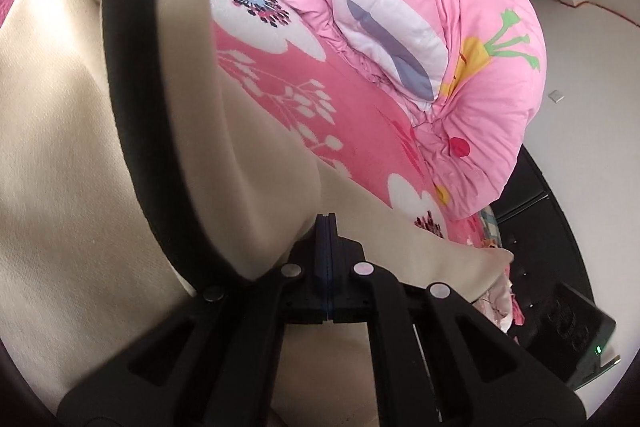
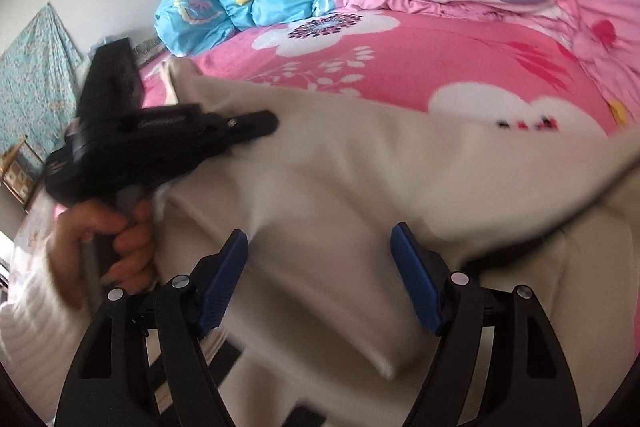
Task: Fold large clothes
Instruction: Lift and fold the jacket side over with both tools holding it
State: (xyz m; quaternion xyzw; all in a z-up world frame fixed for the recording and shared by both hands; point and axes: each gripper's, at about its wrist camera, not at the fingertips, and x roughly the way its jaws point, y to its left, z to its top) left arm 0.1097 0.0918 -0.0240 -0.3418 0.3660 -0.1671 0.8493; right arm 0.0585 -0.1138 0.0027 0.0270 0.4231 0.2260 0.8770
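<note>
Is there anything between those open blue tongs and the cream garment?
Nothing visible. The right tongs hang open directly over the cream garment on the pink bedsheet, with only air between.

Your left claw (image 1: 327, 223) is black with blue pads (image 1: 326, 247), as is your right claw (image 2: 318, 255). The large soft cream garment (image 1: 60, 147) beneath both carries a black band (image 1: 132, 75). Beyond your claws, the bed sheet (image 2: 400, 67) is pink with white flowers, the puffy quilt (image 1: 492, 115) pale pink with white and grey-violet shapes, the crumpled bedding (image 2: 224, 7) bright blue with white stripes.
</note>
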